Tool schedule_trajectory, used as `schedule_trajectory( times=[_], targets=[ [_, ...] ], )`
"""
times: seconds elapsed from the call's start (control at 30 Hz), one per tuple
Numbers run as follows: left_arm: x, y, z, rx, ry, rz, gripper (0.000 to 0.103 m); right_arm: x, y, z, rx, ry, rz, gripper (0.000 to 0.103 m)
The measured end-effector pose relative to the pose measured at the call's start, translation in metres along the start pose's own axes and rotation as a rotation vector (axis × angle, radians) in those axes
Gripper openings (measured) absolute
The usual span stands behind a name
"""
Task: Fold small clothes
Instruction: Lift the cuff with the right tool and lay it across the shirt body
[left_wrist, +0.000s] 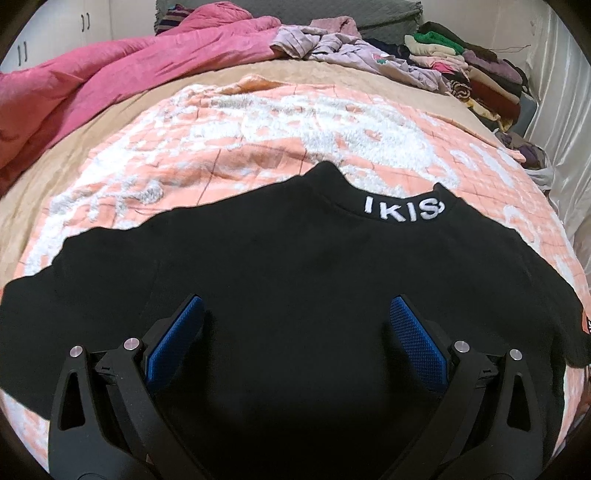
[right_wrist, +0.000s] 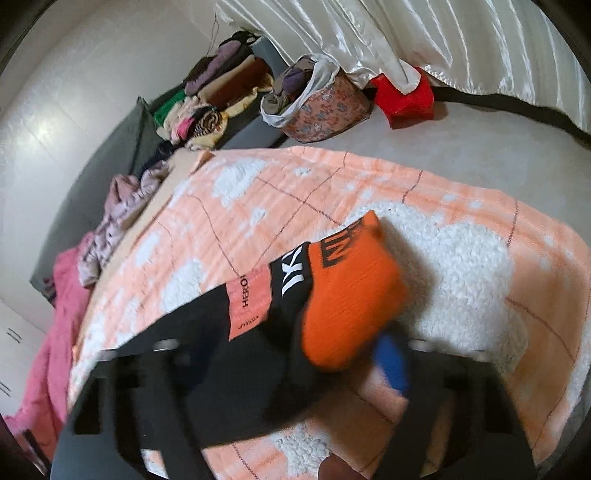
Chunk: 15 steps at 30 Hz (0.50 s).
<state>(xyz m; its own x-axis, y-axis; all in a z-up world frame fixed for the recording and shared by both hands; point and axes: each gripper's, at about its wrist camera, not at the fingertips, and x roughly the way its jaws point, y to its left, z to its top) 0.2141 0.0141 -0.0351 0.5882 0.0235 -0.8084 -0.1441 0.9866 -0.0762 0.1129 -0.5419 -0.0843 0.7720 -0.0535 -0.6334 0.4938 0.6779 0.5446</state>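
A black sweater (left_wrist: 295, 251) lies flat on the peach and white blanket (left_wrist: 258, 129), its collar with white lettering (left_wrist: 402, 208) pointing away. My left gripper (left_wrist: 297, 310) hovers over the sweater's body, blue pads (left_wrist: 417, 343) wide apart and nothing between them. In the right wrist view the sweater's black sleeve (right_wrist: 207, 332) ends in an orange cuff (right_wrist: 347, 295) with a peach label beside it. That cuff sits between the blurred fingers of my right gripper (right_wrist: 288, 350), against the blue pad (right_wrist: 391, 362). Blur hides whether the pads press on it.
A pink duvet (left_wrist: 110, 74) is bunched at the far left of the bed, with lilac clothes (left_wrist: 351, 48) behind. A stack of folded clothes (right_wrist: 214, 99), a patterned basket (right_wrist: 317, 107) and a red bag (right_wrist: 406, 96) sit beyond the bed's edge, below a white curtain (right_wrist: 406, 33).
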Motion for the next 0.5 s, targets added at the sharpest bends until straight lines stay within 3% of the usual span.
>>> schedule_trajectory(
  times=[0.07,0.13,0.3,0.5],
  targets=[
    [0.001,0.002,-0.001,-0.006,-0.008,-0.005,0.095,-0.001,-0.006,0.002,0.038,0.0,0.029,0.036],
    [0.0,0.004,-0.003,-0.013,-0.014,-0.014,0.095,-0.004,-0.007,0.003,0.043,-0.01,0.026,0.023],
    [-0.011,0.008,-0.005,0.0,-0.051,0.006,0.095,-0.023,0.017,0.003,-0.034,-0.053,0.109,0.019],
    [-0.025,0.016,-0.005,-0.002,-0.075,0.008,0.095,-0.047,0.084,-0.001,-0.173,-0.083,0.209,0.016]
  ],
)
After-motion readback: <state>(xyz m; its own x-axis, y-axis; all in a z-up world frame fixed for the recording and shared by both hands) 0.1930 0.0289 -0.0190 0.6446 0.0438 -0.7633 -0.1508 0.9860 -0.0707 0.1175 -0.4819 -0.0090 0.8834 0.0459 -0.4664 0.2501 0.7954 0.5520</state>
